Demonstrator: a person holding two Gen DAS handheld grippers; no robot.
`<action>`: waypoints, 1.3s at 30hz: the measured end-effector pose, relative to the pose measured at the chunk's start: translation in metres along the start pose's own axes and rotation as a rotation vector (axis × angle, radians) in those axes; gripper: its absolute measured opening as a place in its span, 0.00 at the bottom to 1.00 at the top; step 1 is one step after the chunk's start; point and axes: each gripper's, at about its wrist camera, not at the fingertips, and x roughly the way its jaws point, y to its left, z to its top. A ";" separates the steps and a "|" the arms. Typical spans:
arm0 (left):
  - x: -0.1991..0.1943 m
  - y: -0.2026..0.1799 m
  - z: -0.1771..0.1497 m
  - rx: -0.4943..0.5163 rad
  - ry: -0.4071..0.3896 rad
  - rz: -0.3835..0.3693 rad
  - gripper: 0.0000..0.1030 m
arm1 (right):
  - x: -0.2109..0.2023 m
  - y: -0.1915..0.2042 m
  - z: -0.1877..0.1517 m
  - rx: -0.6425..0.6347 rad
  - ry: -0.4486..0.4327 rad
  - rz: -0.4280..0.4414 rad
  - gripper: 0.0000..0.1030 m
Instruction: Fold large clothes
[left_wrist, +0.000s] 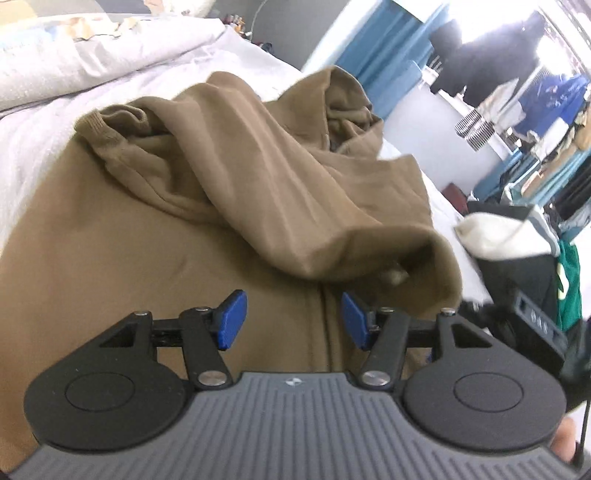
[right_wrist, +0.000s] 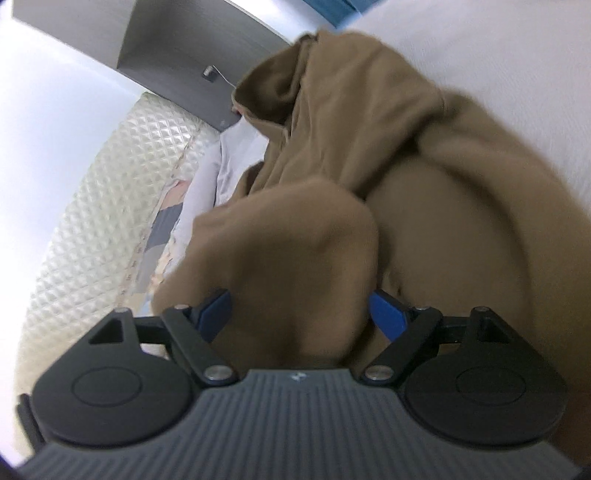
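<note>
Left claw (left_wrist: 293, 319): released, empty, above the brown cotton hoodie (left_wrist: 155, 236) on the white bed sheet (left_wrist: 33, 140); its folded sleeve (left_wrist: 258, 177) lies just ahead. Right claw (right_wrist: 299, 314): wide, cloth bunched between both pads, grip uncertain. I judge sleeve-folding underway; next, 1 fresh edge grab.

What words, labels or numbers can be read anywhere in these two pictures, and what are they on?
None can be read.
Left gripper: a small light emblem on its grey body, no letters to make out.
Right gripper: the same small emblem, unreadable.
Blue garment hanging in the background: pale print, too blurred to read.
Brown hoodie: no print or tag text visible.
</note>
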 end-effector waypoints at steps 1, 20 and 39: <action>0.003 0.006 0.003 -0.012 0.001 -0.014 0.61 | 0.004 0.000 -0.003 0.016 0.015 0.001 0.82; 0.040 0.054 0.037 -0.203 -0.030 -0.028 0.61 | 0.048 0.047 -0.015 -0.271 0.122 -0.140 0.21; 0.007 0.038 0.022 -0.134 -0.086 -0.001 0.61 | -0.065 0.053 0.001 -0.480 -0.175 -0.531 0.14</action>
